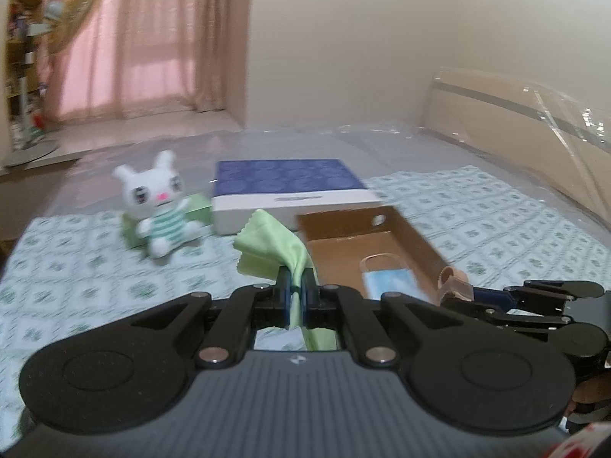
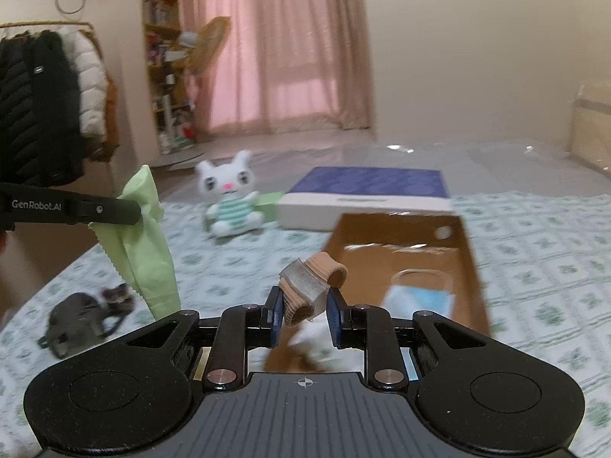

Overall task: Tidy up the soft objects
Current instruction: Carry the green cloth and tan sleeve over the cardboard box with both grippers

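My left gripper [image 1: 294,293] is shut on a light green cloth [image 1: 273,249] and holds it above the bed, left of the open cardboard box [image 1: 410,242]. The cloth also shows in the right wrist view [image 2: 147,244], hanging from the left gripper's fingers [image 2: 114,210]. My right gripper [image 2: 303,315] is shut on a beige and grey strap [image 2: 311,286], held over the near left end of the cardboard box [image 2: 467,252]. It also shows in the left wrist view [image 1: 456,286]. A blue face mask [image 1: 393,284] lies in the box, seen also in the right wrist view [image 2: 420,299].
A white plush bunny [image 1: 160,212] sits on the patterned bedspread [image 1: 76,267] against a green pack [image 1: 198,210]. A blue-and-white flat box [image 1: 290,194] lies behind the cardboard box. A dark grey soft item [image 2: 80,322] lies at the bed's left. Coats [image 2: 42,103] hang at far left.
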`<action>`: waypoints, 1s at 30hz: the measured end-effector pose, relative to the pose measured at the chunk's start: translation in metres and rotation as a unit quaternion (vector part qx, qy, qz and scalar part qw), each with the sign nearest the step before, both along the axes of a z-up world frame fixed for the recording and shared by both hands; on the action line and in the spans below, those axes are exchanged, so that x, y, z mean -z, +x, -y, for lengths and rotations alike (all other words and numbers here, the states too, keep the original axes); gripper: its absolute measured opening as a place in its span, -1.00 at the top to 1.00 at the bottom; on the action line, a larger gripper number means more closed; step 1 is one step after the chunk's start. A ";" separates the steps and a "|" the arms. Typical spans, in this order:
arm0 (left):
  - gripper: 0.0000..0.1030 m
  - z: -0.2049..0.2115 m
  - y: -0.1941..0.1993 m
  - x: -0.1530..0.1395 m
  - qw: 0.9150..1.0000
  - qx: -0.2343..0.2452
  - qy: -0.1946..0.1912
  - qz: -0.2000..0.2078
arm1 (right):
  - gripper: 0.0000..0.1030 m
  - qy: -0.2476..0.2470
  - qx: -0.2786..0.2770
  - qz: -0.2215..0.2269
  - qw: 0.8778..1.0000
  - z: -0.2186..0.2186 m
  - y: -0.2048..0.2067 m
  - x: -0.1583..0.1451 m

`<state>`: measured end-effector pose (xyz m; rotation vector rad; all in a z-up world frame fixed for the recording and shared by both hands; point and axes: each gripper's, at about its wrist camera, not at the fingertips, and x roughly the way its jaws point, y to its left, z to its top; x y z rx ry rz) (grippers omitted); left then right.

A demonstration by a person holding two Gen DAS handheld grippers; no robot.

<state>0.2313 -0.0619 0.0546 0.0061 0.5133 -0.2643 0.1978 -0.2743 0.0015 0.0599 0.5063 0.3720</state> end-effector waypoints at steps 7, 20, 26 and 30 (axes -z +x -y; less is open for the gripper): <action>0.91 0.050 0.046 0.003 0.999 0.042 0.008 -0.010 | 0.53 -0.011 0.034 0.007 0.999 0.044 0.020 0.000; 0.91 0.113 0.133 0.019 0.996 0.073 0.038 -0.030 | 0.53 -0.022 0.048 0.002 0.999 0.075 0.071 0.010; 0.91 0.128 0.168 0.036 0.994 0.079 0.058 -0.046 | 0.53 -0.021 0.049 -0.008 0.999 0.082 0.097 0.018; 0.89 0.138 0.188 0.051 0.993 0.075 0.068 -0.061 | 0.53 -0.011 0.054 -0.026 0.998 0.089 0.117 0.028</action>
